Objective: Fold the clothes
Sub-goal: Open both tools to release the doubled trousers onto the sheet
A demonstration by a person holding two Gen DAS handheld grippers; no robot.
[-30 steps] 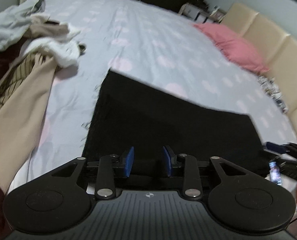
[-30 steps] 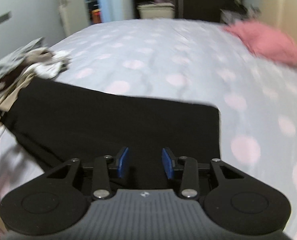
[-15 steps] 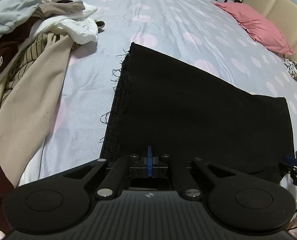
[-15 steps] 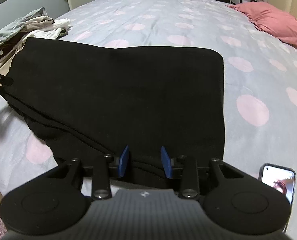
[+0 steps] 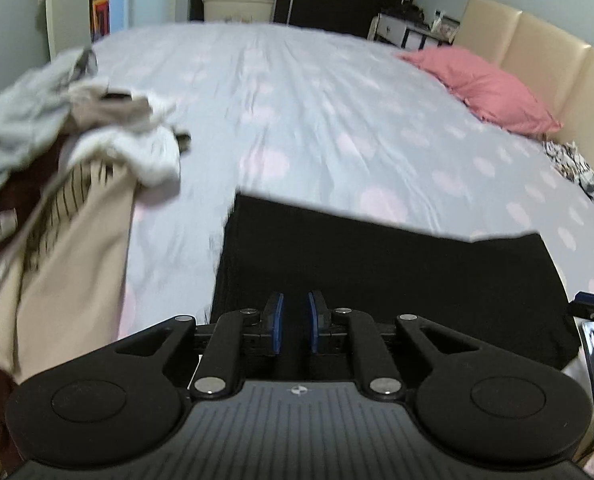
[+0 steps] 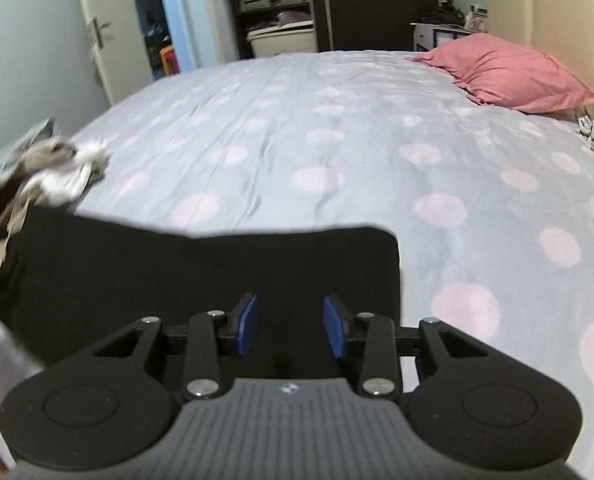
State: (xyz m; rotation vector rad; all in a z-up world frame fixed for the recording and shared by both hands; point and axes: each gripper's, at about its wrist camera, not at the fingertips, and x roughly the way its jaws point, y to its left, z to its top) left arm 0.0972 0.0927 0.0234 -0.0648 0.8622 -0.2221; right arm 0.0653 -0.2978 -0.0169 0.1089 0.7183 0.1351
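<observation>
We see the left gripper (image 5: 295, 322) with a narrow gap between its blue pads and the right gripper (image 6: 289, 326) spread wide, both holding nothing above the black garment (image 5: 397, 280) lying flat at the bed's near edge. A heap of clothes (image 5: 57, 152) crowds the left edge of the dotted bedsheet (image 6: 337, 140). A pink pillow (image 6: 513, 74) lies by the headboard (image 5: 537, 56) on the right, with broad bare sheet between.

Black claw (image 5: 295, 322), blue pads (image 6: 245, 323)
</observation>
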